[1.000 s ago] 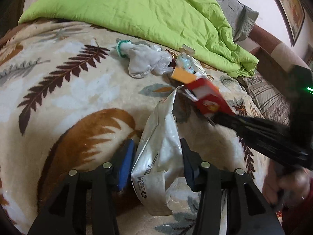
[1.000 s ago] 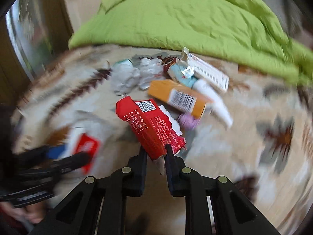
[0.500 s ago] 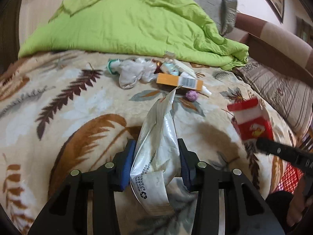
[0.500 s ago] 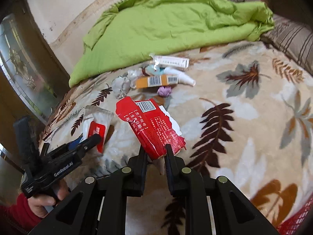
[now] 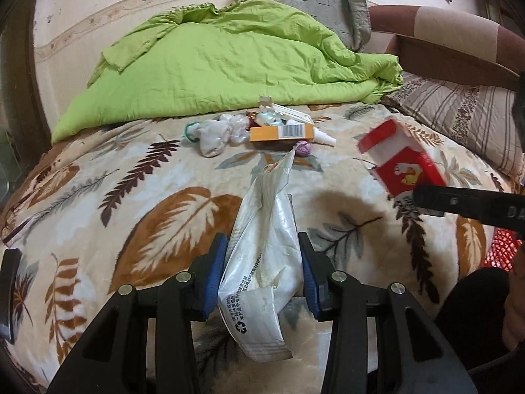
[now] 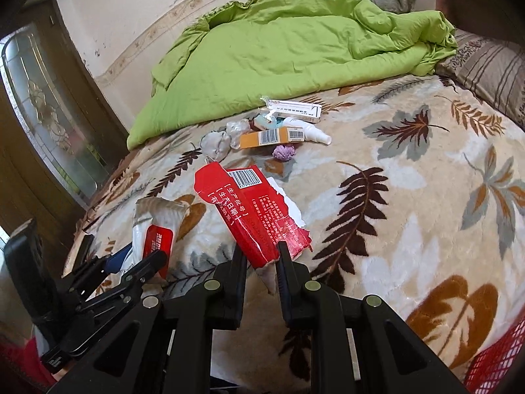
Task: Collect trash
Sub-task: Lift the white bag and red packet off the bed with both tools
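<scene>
A: Both claws are loaded. The left claw [image 5: 262, 262] is clamped on a white foil bag [image 5: 265, 246], blue pads pressing its lower half, the top flopping forward above the bed [image 5: 147, 180].

B: And the right claw [image 6: 262, 259] pinches the torn bottom corner of a red packet [image 6: 252, 213], holding it up over the blanket. Its upper edge is ragged and white.

A: Both look feather-light and crinkly to me. The bag is slick foil, so I would expect it to slip unless gripped where it is creased.

B: The packet seems a bit stiffer, like thin card. Grip it low, away from the tear, or it may rip further.

A: Any print? A recycling symbol and small Chinese lines near the bag's bottom, too fine to read.

B: The packet carries a barcode and white Chinese characters in brackets; I won't guess the brand.

A: More rubbish waits farther up the bed: an orange box [image 6: 270, 138] with barcodes, a white box [image 6: 295, 110], a small white bottle [image 6: 308, 133], a purple wad [image 6: 283, 152] and crumpled tissue [image 5: 213, 134], all near the green quilt [image 5: 213, 65].

B: A red mesh basket [image 6: 492, 367] shows at the lower right, likely the bin.
</scene>
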`<move>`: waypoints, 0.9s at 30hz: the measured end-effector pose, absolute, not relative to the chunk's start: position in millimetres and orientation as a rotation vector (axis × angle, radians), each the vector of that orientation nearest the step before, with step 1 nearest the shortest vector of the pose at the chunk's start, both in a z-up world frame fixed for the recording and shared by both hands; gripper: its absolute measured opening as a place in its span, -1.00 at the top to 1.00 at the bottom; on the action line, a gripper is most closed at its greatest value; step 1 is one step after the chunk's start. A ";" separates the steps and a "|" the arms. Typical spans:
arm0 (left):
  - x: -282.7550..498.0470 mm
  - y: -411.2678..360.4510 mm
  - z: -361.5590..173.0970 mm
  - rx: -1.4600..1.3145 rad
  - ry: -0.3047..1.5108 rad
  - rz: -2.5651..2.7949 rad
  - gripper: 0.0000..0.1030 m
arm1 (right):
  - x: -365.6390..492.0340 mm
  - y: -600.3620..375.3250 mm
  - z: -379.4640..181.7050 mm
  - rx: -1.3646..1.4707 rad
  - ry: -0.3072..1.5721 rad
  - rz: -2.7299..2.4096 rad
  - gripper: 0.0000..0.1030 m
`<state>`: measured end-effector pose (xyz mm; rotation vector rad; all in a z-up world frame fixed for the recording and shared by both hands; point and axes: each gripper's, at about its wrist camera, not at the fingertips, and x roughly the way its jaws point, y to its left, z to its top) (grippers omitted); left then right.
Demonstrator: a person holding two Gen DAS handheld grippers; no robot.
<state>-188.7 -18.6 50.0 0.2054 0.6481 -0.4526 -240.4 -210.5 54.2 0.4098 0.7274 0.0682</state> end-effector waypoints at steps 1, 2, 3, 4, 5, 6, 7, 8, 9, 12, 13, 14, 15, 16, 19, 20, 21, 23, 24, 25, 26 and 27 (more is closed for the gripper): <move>-188.3 -17.5 49.3 0.203 0.649 -0.446 0.20 | -242.0 -210.9 54.9 0.411 0.725 0.068 0.64; -187.6 -16.5 48.6 0.199 0.652 -0.441 0.20 | -243.8 -211.2 55.6 0.411 0.722 0.068 0.64; -187.4 -15.7 47.8 0.198 0.653 -0.435 0.20 | -244.5 -211.1 56.3 0.409 0.721 0.067 0.64; -186.8 -15.1 47.0 0.198 0.655 -0.430 0.20 | -245.0 -211.4 56.6 0.406 0.722 0.065 0.64; -186.0 -14.5 46.5 0.197 0.655 -0.426 0.20 | -244.9 -211.5 56.6 0.405 0.723 0.064 0.64; -185.8 -14.1 46.5 0.195 0.653 -0.422 0.20 | -244.7 -211.8 56.4 0.406 0.724 0.062 0.64; -185.4 -13.5 46.7 0.194 0.650 -0.420 0.20 | -244.7 -212.1 56.2 0.409 0.724 0.062 0.64; -185.1 -13.1 46.6 0.196 0.647 -0.418 0.20 | -244.2 -212.4 55.7 0.413 0.725 0.061 0.64; -185.2 -13.0 46.4 0.199 0.645 -0.416 0.20 | -244.0 -212.3 55.5 0.415 0.726 0.062 0.64; -184.4 -11.4 43.6 0.203 0.653 -0.409 0.20 | -244.3 -209.9 55.9 0.407 0.726 0.063 0.64; -183.8 -10.8 43.1 0.203 0.656 -0.405 0.20 | -244.4 -208.9 56.1 0.402 0.726 0.063 0.64; -183.0 -9.8 42.9 0.202 0.657 -0.403 0.20 | -244.4 -208.1 56.2 0.398 0.727 0.063 0.64; -182.4 -9.2 42.9 0.200 0.658 -0.402 0.20 | -244.3 -208.0 56.3 0.397 0.728 0.062 0.64; -181.4 -8.4 42.8 0.196 0.659 -0.402 0.20 | -244.1 -208.2 56.4 0.399 0.728 0.063 0.64; -179.2 -8.6 42.2 0.191 0.663 -0.398 0.20 | -243.6 -208.7 55.7 0.401 0.731 0.061 0.64; -178.7 -8.5 41.9 0.190 0.664 -0.398 0.20 | -243.5 -208.8 55.5 0.402 0.732 0.061 0.64; -178.3 -8.4 41.7 0.189 0.665 -0.399 0.20 | -243.5 -208.9 55.4 0.401 0.732 0.061 0.64; -178.2 -8.3 41.7 0.189 0.665 -0.398 0.20 | -243.2 -208.7 55.0 0.399 0.733 0.062 0.64; -178.0 -8.2 41.7 0.188 0.665 -0.399 0.20 | -243.1 -208.5 54.6 0.398 0.734 0.063 0.64; -177.6 -8.4 41.3 0.186 0.666 -0.399 0.20 | -243.1 -208.4 54.5 0.397 0.734 0.064 0.64; -177.0 -8.4 40.8 0.185 0.668 -0.398 0.19 | -242.9 -208.4 54.1 0.397 0.735 0.065 0.64; -176.6 -8.3 40.4 0.185 0.668 -0.398 0.19 | -242.6 -208.1 54.0 0.397 0.735 0.065 0.64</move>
